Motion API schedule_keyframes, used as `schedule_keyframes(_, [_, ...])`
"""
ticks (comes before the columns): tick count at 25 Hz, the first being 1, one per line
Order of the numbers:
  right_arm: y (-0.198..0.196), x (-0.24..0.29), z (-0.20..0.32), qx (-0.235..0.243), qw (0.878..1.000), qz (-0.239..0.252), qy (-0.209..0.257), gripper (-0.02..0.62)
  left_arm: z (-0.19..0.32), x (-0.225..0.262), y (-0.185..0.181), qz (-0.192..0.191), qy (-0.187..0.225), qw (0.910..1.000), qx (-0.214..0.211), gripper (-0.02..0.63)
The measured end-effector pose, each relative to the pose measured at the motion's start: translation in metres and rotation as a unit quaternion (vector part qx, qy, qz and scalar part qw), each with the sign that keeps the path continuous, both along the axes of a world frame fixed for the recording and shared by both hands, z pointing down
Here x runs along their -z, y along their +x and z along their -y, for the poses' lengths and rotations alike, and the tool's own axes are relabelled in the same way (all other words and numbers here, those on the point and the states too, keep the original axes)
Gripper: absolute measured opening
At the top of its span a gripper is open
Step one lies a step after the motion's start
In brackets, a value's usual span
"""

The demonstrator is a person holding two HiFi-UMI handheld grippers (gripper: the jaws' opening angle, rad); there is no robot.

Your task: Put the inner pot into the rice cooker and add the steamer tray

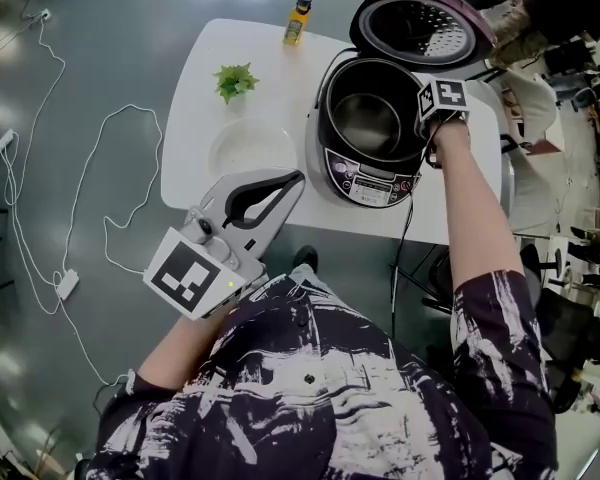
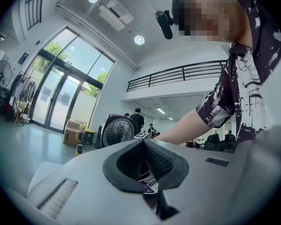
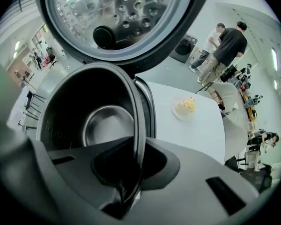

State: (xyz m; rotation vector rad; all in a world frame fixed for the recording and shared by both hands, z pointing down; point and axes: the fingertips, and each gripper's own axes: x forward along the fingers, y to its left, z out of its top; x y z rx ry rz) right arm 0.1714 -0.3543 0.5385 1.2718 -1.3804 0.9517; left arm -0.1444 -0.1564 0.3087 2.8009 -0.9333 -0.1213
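Observation:
The rice cooker (image 1: 368, 178) stands on the white table (image 1: 195, 88) with its lid (image 1: 420, 18) swung up. The dark inner pot (image 1: 365, 118) sits in the cooker's opening. My right gripper (image 1: 425, 133) points steeply down at the pot's right side. In the right gripper view its jaws (image 3: 136, 146) are shut on the pot's thin rim (image 3: 139, 125), and the shiny pot bottom (image 3: 107, 125) shows below. A clear round steamer tray (image 1: 252, 146) lies on the table left of the cooker. My left gripper (image 1: 298, 178) hovers level at the table's near edge, shut, holding nothing.
A small green plant (image 1: 235, 80) and a yellow bottle (image 1: 297, 18) stand at the back of the table. The cooker's black cord (image 1: 400, 258) hangs over the front edge. White cables (image 1: 70, 218) lie on the floor to the left. People stand in the background (image 3: 227, 46).

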Motion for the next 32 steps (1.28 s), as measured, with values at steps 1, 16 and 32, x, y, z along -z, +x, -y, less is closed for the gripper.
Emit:
schedule_keyframes(1, [0.000,-0.001,-0.002,-0.011,1.000,0.009,-0.002,0.015,0.000,0.000,-0.001,-0.001,0.000,1.0000,0.001,0.005])
schedule_keyframes(16, [-0.002,-0.004,-0.022,-0.108,0.989,0.097,0.002,0.037,0.001,0.001,-0.006,-0.018,0.004,0.9998,-0.009,0.005])
schedule_keyframes(32, [-0.006,-0.005,-0.043,-0.149,0.977,0.153,-0.014,0.044,-0.002,0.005,0.001,-0.024,0.014,0.9993,-0.024,0.005])
